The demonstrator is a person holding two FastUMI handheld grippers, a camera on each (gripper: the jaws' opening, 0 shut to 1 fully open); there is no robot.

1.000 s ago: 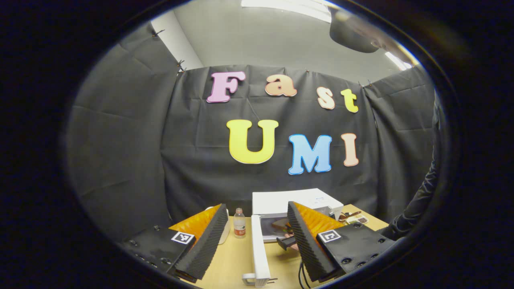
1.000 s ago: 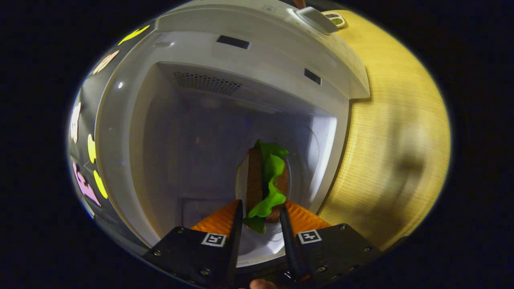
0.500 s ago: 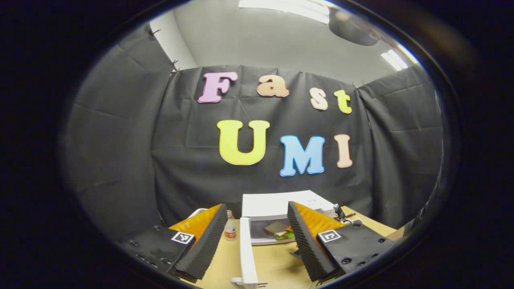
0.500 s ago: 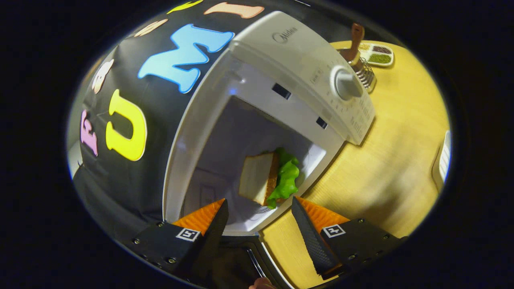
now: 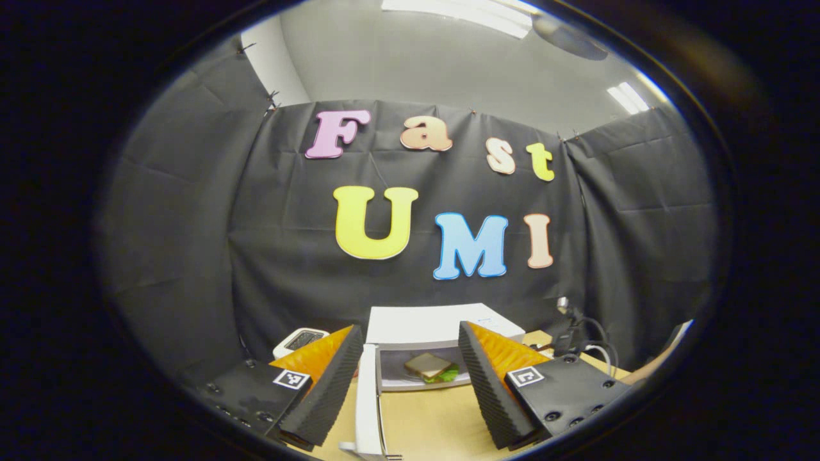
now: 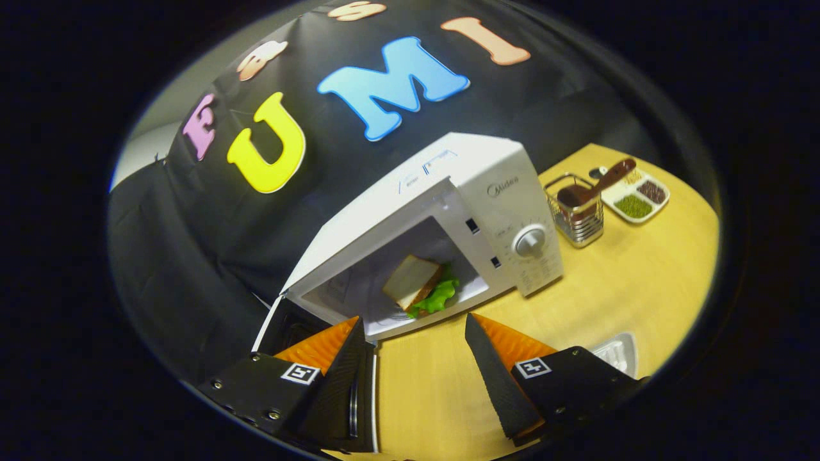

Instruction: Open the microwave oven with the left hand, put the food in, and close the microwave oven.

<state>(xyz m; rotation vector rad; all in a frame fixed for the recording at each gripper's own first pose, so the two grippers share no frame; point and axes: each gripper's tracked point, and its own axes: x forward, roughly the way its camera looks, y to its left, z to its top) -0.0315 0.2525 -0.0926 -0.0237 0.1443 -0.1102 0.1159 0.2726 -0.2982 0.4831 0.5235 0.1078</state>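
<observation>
The white microwave (image 5: 442, 319) (image 6: 487, 186) stands on the wooden table with its door (image 5: 366, 397) (image 6: 375, 397) swung wide open to the left. A sandwich (image 5: 429, 368) (image 6: 419, 285) of white bread and green lettuce lies inside the cavity, touched by nothing. My left gripper (image 5: 409, 331) hangs open in front of the microwave, level with the door's outer edge, with nothing between its fingers. My right gripper (image 6: 413, 321) is open too, held back from the oven's mouth above the table, tilted, empty.
A wire basket with a brown-handled utensil (image 6: 576, 211) and a divided white dish (image 6: 634, 195) sit right of the microwave. A white object (image 6: 615, 352) lies near the table's front. A small white device (image 5: 301, 338) stands left of the oven; cables (image 5: 580, 333) hang at right.
My right gripper opened, let go of the sandwich inside the microwave and drew back out, away from the oven. The left gripper drifted; the open door now sits nearer its left finger.
</observation>
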